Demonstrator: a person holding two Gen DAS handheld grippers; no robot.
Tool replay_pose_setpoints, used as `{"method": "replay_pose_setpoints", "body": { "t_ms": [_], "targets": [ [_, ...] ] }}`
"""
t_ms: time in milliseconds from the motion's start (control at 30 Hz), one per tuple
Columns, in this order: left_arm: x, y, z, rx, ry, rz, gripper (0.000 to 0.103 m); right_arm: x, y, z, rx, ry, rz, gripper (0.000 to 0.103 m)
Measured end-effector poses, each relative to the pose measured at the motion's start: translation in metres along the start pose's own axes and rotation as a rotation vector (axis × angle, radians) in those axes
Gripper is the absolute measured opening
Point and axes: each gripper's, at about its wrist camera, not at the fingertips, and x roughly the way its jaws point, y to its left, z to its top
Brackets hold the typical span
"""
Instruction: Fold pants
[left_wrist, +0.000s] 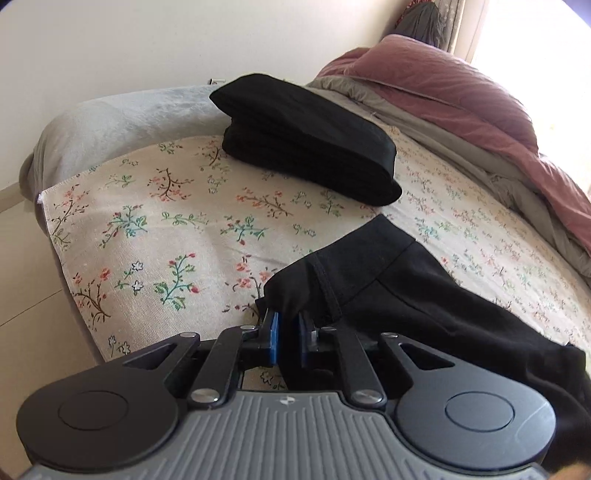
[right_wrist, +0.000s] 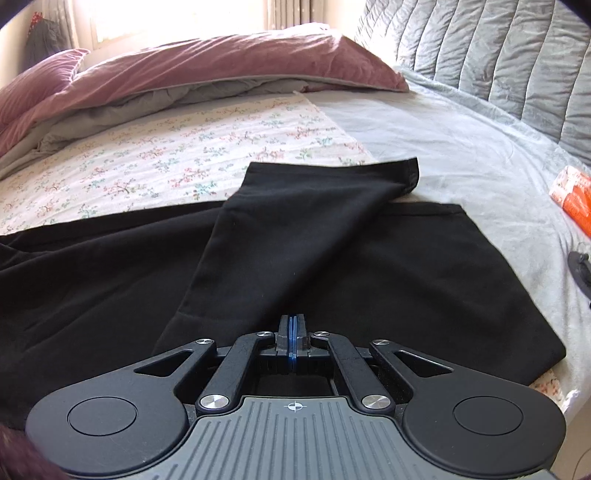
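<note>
Pants (right_wrist: 332, 266), black, lie spread across a bed, partly on a floral sheet (left_wrist: 166, 229). Left tongs (left_wrist: 287, 328) pinch a bunched fold of the fabric at the waist end between blue pads. Right tongs (right_wrist: 292, 332) are clenched with pads together, over the cloth where one leg lies crossed atop the other; whether fabric is caught there cannot be told. Farther back sits a stack of folded black garments (left_wrist: 306, 147), then a mauve duvet (left_wrist: 461, 92) by the window.

pants (right_wrist: 332, 266) on bedsheet (left_wrist: 166, 229), folded stack (left_wrist: 306, 147) behind, duvet (left_wrist: 461, 92) beyond
</note>
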Motion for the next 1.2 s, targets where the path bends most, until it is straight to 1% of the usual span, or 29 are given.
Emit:
{"method": "replay_pose_setpoints", "body": {
  "t_ms": [33,100,133,167,200,267,300,333,367,400,433,567,633,667,800,933,1000,1067,1100,1200],
  "targets": [
    [-0.001,-0.002,-0.002,0.02,-0.006,0.012,0.027,0.001,-0.001,-0.002,0.006,0.004,0.008,0.0],
    [-0.011,-0.007,-0.003,0.052,-0.049,0.044,0.038,0.001,-0.002,-0.003,-0.002,0.005,0.02,0.001],
    [-0.017,-0.011,-0.004,0.067,-0.068,0.058,0.049,0.0,-0.002,-0.002,-0.006,0.005,0.027,0.005],
    [-0.022,-0.015,-0.004,0.084,-0.081,0.064,0.059,-0.001,-0.002,-0.001,-0.011,0.007,0.024,0.012],
    [-0.028,-0.021,-0.004,0.111,-0.095,0.059,0.061,-0.003,-0.002,0.002,-0.02,0.003,0.022,0.014],
    [-0.04,-0.037,-0.006,0.167,-0.102,0.025,0.067,-0.006,-0.003,0.008,-0.028,-0.003,0.026,0.018],
    [-0.044,-0.047,-0.007,0.191,-0.098,0.004,0.069,-0.007,-0.003,0.013,-0.031,-0.001,0.031,0.025],
    [-0.049,-0.057,-0.009,0.212,-0.095,-0.02,0.073,-0.008,-0.004,0.017,-0.033,-0.002,0.036,0.034],
    [-0.055,-0.068,-0.011,0.236,-0.089,-0.055,0.077,-0.008,-0.005,0.02,-0.035,-0.006,0.04,0.038],
    [-0.059,-0.079,-0.014,0.257,-0.082,-0.089,0.079,-0.009,-0.005,0.024,-0.039,-0.01,0.043,0.046],
    [-0.064,-0.094,-0.018,0.284,-0.068,-0.131,0.082,-0.008,-0.006,0.028,-0.05,-0.01,0.047,0.048],
    [-0.077,-0.15,-0.038,0.358,0.003,-0.29,0.089,-0.002,-0.008,0.041,-0.088,-0.002,0.067,0.051],
    [-0.082,-0.182,-0.051,0.397,0.053,-0.379,0.092,0.001,-0.012,0.047,-0.112,0.003,0.081,0.06],
    [-0.084,-0.2,-0.059,0.422,0.076,-0.419,0.092,0.002,-0.015,0.049,-0.124,0.002,0.086,0.061],
    [-0.086,-0.265,-0.092,0.492,0.179,-0.569,0.094,0.007,-0.032,0.056,-0.16,-0.01,0.106,0.062],
    [-0.083,-0.327,-0.125,0.527,0.273,-0.715,0.094,0.014,-0.051,0.057,-0.174,0.028,0.142,0.062],
    [-0.081,-0.358,-0.144,0.556,0.309,-0.772,0.094,0.015,-0.059,0.055,-0.199,0.043,0.147,0.062],
    [-0.08,-0.385,-0.16,0.59,0.336,-0.809,0.094,0.015,-0.067,0.054,-0.209,0.045,0.132,0.065],
    [-0.078,-0.4,-0.168,0.611,0.351,-0.826,0.094,0.015,-0.073,0.053,-0.204,0.047,0.127,0.067],
    [-0.074,-0.434,-0.189,0.654,0.377,-0.864,0.094,0.018,-0.09,0.052,-0.172,0.065,0.134,0.068]
  ]
}}
